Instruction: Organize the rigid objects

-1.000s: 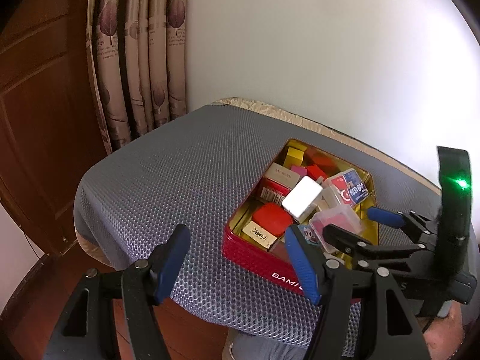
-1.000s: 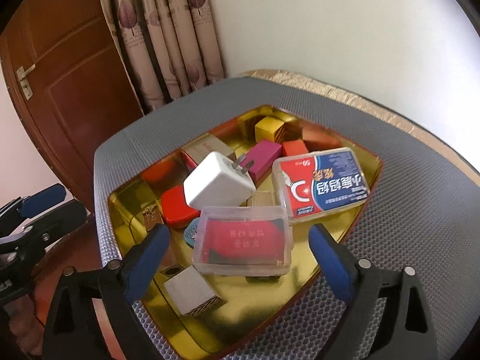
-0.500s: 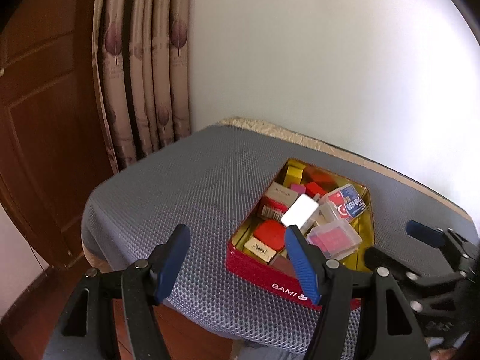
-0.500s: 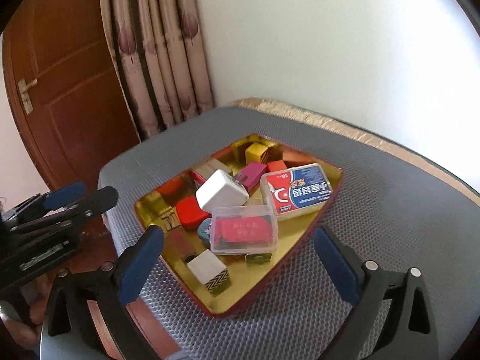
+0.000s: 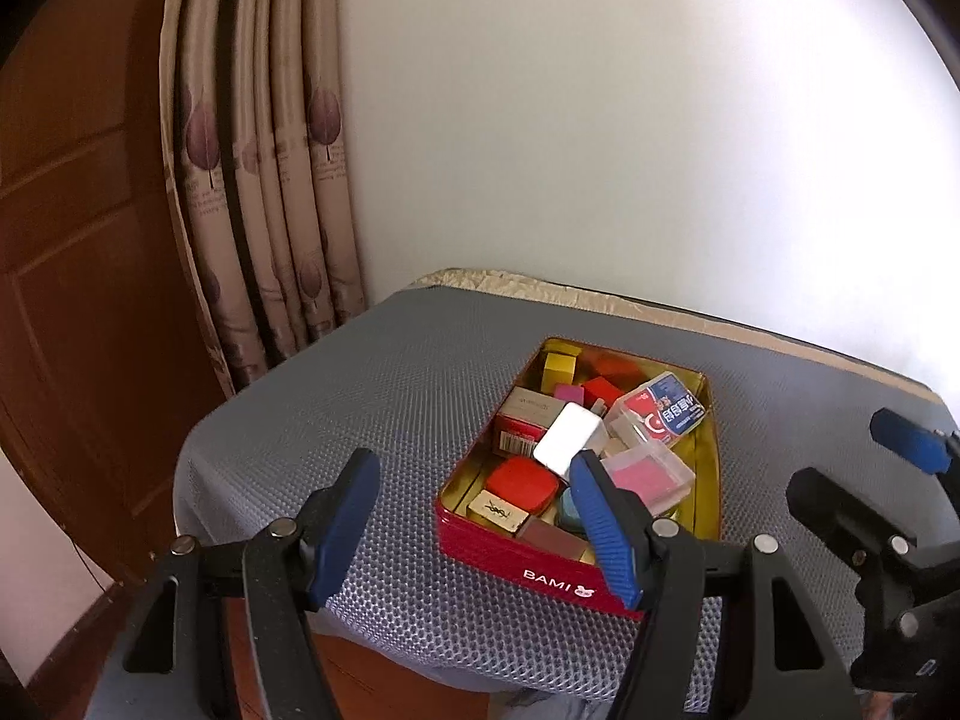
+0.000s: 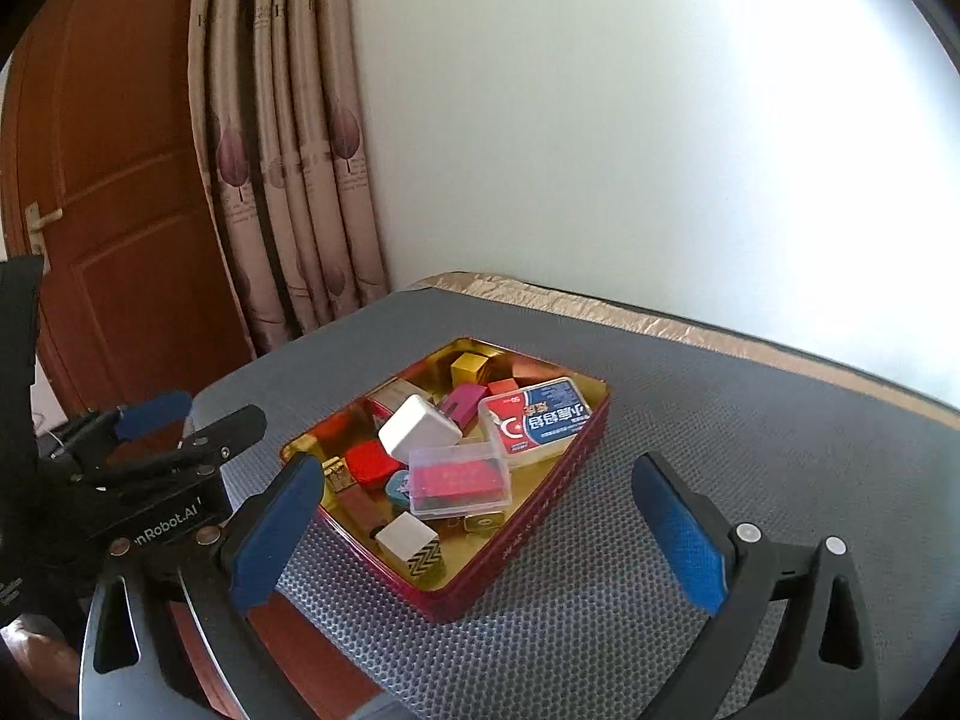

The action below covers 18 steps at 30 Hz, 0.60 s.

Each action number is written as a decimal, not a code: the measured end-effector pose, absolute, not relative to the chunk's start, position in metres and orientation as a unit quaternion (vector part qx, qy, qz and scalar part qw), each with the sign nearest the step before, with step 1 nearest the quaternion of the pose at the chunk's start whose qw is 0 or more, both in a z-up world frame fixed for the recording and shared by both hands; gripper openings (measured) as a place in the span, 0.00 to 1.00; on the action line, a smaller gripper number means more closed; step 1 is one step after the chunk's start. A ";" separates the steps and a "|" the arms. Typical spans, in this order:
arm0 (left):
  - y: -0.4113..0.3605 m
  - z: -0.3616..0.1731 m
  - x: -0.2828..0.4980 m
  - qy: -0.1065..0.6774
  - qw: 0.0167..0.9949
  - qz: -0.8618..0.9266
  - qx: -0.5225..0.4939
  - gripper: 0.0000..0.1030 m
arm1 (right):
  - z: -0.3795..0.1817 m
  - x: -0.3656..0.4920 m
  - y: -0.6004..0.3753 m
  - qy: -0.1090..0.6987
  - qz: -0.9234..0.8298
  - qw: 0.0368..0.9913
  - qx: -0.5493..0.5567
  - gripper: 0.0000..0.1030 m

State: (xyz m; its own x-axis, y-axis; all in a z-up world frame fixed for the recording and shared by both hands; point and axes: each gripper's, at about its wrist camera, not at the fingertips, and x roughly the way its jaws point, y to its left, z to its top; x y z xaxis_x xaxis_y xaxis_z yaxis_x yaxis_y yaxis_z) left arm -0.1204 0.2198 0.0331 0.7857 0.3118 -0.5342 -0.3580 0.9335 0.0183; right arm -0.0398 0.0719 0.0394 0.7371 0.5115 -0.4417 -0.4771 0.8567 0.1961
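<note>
Both hand-held grippers hang open and empty short of the table (image 6: 750, 444): left hand-held gripper (image 5: 474, 516), and right hand-held gripper (image 6: 480, 528), its jaws just widened. Small boxes and blocks already fill the red tin (image 5: 540, 573). Nothing loose remains outside; sorting looks nearly finished.

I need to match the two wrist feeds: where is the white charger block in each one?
Left wrist: the white charger block sits in the middle of the red tin, just above the near right fingertip.
Right wrist: the block is left of centre in the tin, above the clear plastic case.
Shared landmark: the red-and-blue card box.
</note>
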 end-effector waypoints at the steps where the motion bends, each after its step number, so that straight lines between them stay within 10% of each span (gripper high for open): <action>1: 0.219 0.034 -0.121 0.273 0.945 0.178 -0.040 0.66 | 0.041 -0.041 0.071 0.245 0.263 0.933 0.035 0.99; 18: 0.206 0.034 -0.120 0.293 0.940 0.174 -0.019 0.66 | 0.048 -0.047 0.058 0.242 0.255 0.935 0.051 1.00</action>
